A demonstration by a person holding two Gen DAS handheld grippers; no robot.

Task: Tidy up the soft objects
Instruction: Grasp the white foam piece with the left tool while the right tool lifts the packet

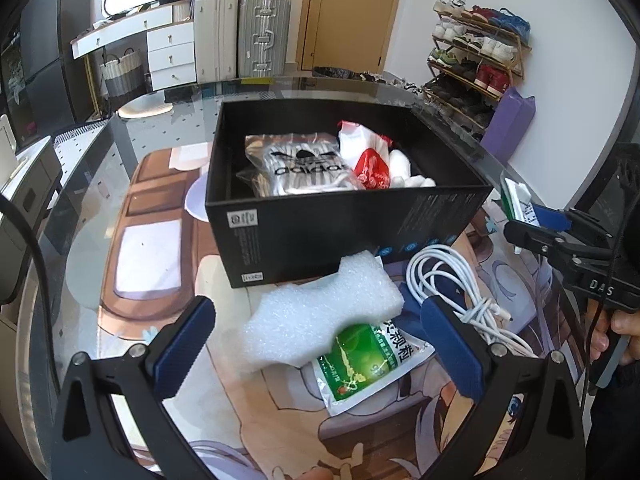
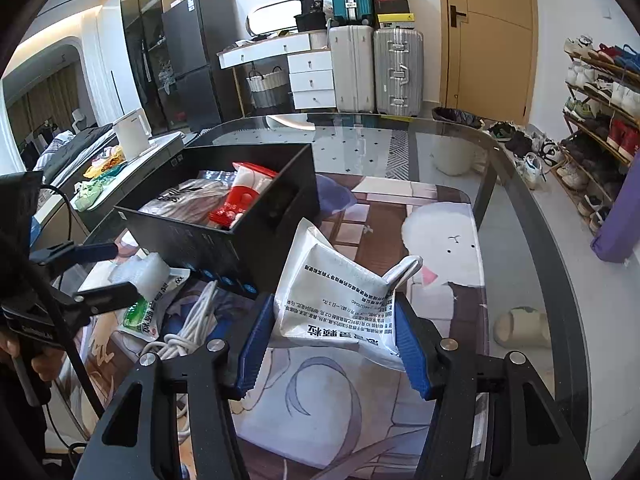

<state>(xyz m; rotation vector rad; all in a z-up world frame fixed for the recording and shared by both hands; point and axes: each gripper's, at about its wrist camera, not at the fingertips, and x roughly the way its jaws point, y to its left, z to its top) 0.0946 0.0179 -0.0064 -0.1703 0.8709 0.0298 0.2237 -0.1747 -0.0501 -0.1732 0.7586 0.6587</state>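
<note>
Right wrist: sachet between right claw pads.

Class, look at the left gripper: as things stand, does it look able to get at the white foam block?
Probably yes. The left gripper stands open with the white foam block between its fingers, lying uncovered atop the green sachet; nothing blocks it.

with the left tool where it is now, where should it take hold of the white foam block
Grip the white foam block across its wide middle, coming from above and the near side. It lies tilted, one end resting on the green sachet, its far edge close to the black box, so the box side is blocked. The left tool is open and already straddles it; the foam should give, so close gently.
</note>
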